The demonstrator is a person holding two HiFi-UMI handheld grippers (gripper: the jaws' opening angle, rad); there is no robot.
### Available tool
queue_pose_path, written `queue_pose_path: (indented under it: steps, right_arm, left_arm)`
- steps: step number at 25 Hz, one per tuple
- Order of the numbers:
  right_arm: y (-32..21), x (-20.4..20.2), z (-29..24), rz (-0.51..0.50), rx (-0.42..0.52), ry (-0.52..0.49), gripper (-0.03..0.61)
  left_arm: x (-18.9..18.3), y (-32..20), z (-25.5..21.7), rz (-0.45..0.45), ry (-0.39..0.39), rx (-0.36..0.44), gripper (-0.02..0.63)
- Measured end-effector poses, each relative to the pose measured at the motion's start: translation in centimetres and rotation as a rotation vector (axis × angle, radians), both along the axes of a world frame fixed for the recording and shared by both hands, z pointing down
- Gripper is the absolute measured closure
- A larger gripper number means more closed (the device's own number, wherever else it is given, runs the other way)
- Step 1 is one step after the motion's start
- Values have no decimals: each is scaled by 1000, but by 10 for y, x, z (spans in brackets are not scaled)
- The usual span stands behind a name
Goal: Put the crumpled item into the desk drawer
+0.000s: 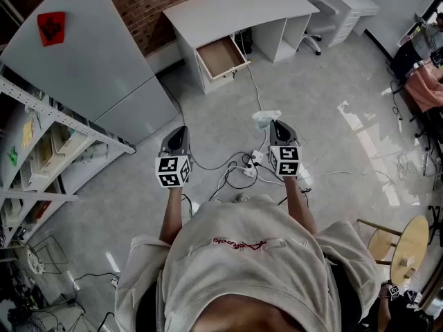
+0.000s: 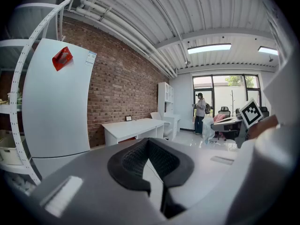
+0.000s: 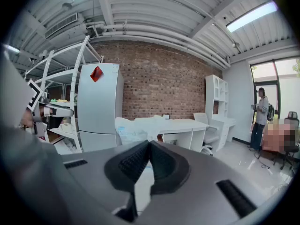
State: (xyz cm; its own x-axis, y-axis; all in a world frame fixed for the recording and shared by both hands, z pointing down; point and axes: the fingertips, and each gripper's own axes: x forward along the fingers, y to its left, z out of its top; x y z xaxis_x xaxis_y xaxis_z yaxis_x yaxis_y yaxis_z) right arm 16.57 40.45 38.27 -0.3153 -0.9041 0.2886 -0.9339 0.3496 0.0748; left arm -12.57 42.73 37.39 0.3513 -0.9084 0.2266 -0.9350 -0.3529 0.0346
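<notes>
Right gripper (image 1: 277, 125) is clenched on the crumpled item (image 1: 265, 118), a white wad poking out past the tips toward the far side; in the right gripper view it bulges just above the closed jaws (image 3: 133, 129). Left gripper (image 1: 178, 133) is pinched shut w/ nothing in it, its pads meeting tip to tip in the left gripper view, and it hangs level w/ the right one, well apart to the left. So pickup is done, I'd say. What's left is the carry and the drop: the desk (image 1: 235, 9) stands far ahead against the brick wall, and its drawer (image 1: 220, 56) is already pulled out, wood bottom showing, so no opening step needed. I'm a good way short of it, w/ cables (image 1: 228, 171) on the floor between me and the desk. Roughly the halfway mark by my reckoning. Can't make out from the head view whether anything lies in the drawer; looks bare, but it's small in frame. Then release over the drawer, and maybe push it closed.
</notes>
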Motion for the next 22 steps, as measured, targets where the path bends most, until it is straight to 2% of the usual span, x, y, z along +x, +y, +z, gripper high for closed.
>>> queue_pose_path:
  steps: [16, 22]
  right_arm:
    - [10, 35, 4, -31, -14, -22, 566]
    - [14, 43, 18, -62, -48, -17, 566]
  left_arm:
    - [46, 12, 5, -7, 2, -14, 604]
    - [61, 22, 15, -21, 0, -39, 604]
